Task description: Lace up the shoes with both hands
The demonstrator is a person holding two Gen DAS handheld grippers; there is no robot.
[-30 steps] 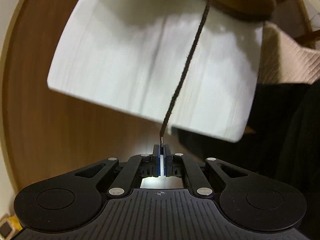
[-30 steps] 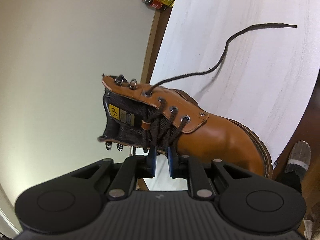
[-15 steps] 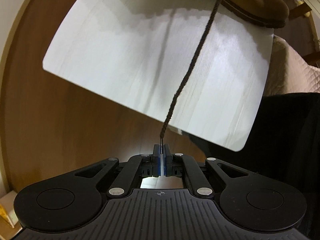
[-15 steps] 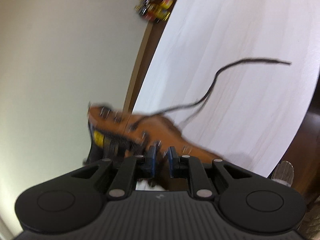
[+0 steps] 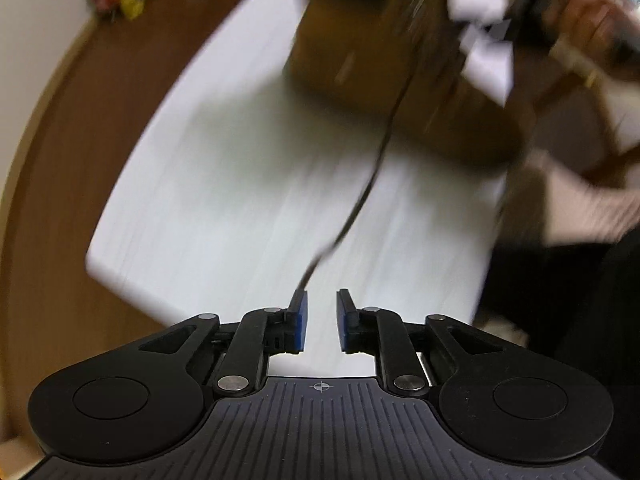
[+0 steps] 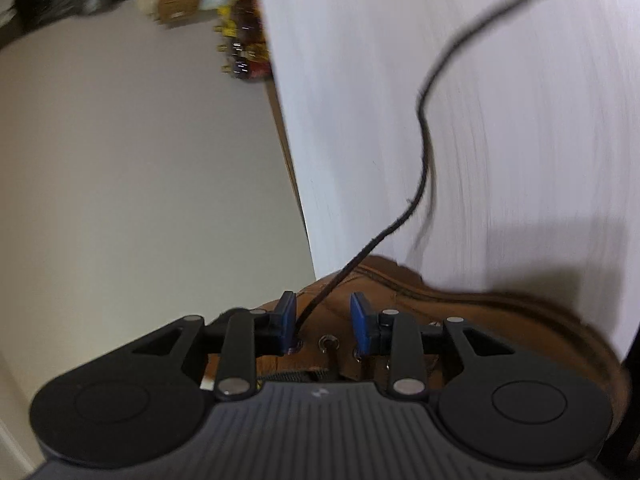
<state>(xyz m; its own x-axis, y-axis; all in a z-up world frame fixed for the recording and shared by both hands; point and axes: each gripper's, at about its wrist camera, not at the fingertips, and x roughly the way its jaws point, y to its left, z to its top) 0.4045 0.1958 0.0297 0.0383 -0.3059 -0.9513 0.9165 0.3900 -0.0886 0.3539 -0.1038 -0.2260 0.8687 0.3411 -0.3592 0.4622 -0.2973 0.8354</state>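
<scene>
Both grippers open over boot; no legible writing.

Left gripper [image 5: 319, 322] and right gripper [image 6: 323, 326]: jaws just opened, gripping nothing. Brown boot [image 6: 460, 312] on white bench [image 6: 500, 140]; lace [image 6: 424, 152] trails toward 1 o'clock. Frames blurred.

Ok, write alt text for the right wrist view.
The right gripper, jaws just opened, hovers over a brown leather boot on a white table. A dark lace passes between the blue pads without being pinched and trails away across the table.

White table [image 6: 500, 128] bears brown boot [image 6: 460, 304] (lace [image 6: 424, 160] trailing)
</scene>
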